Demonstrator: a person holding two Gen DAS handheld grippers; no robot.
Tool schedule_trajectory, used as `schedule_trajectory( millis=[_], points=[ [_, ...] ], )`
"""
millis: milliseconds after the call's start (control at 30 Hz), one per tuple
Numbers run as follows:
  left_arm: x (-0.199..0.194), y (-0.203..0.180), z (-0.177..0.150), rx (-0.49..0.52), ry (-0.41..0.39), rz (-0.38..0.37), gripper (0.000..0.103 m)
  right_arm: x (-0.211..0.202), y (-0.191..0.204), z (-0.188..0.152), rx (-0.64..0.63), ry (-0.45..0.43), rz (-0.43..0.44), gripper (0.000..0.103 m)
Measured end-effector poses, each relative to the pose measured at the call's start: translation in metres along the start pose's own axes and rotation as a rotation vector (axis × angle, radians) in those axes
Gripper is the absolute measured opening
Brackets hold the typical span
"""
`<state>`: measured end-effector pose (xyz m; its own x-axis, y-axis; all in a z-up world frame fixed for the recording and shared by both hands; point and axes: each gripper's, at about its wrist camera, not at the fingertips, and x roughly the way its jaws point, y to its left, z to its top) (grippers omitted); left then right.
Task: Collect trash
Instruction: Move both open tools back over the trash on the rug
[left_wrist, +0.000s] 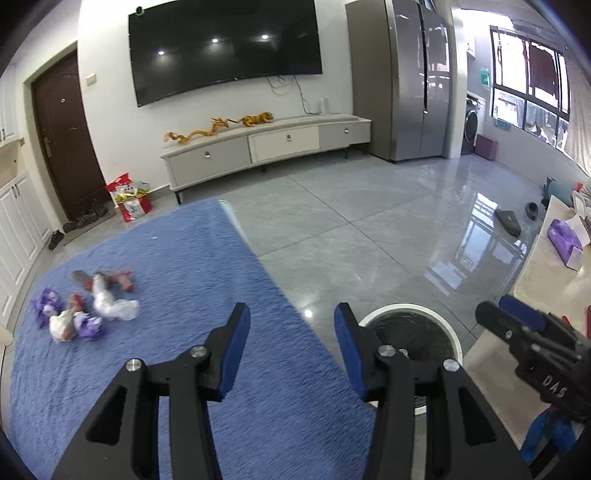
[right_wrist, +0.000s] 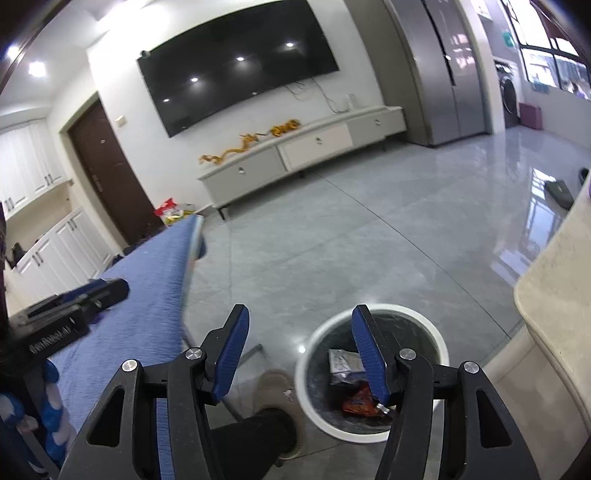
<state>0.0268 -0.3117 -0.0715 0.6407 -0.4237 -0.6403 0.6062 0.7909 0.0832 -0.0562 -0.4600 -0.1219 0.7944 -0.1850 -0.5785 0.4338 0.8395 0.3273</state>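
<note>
Left wrist: blurred, seemingly crumpled wrappers (left_wrist: 86, 308) well left of empty fingers (left_wrist: 236, 343).

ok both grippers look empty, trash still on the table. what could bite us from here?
1. The trash pile is tightly clustered on the blue cloth; the open left gripper may snag fabric or grab several pieces.
2. The bin stands on the floor beyond the table edge, so a carried wrapper could drop short.
3. The right gripper hangs open over the bin, near the person's shoe; the grippers might collide.
</note>
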Motion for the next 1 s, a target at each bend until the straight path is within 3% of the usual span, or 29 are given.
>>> schedule_trajectory(
  millis=[133,233,667,1000],
  points=[
    [-0.015,0.025,-0.01,-0.02,-0.014,0.045,0.047,-0.01,0.023,0.003,-0.035,-0.012,0.042,0.058],
    [-0.025,0.046,-0.018,-0.046,-0.023,0.087,0.057,-0.012,0.044,0.005,-0.069,-0.014,0.071,0.062],
    [-0.055,0.167,-0.07,-0.231,0.007,0.236,0.06,0.009,0.146,-0.008,-0.235,0.073,0.188,0.064],
    [-0.061,0.248,-0.11,-0.378,0.043,0.288,0.06,0.029,0.206,-0.016,-0.336,0.138,0.239,0.066]
  ],
)
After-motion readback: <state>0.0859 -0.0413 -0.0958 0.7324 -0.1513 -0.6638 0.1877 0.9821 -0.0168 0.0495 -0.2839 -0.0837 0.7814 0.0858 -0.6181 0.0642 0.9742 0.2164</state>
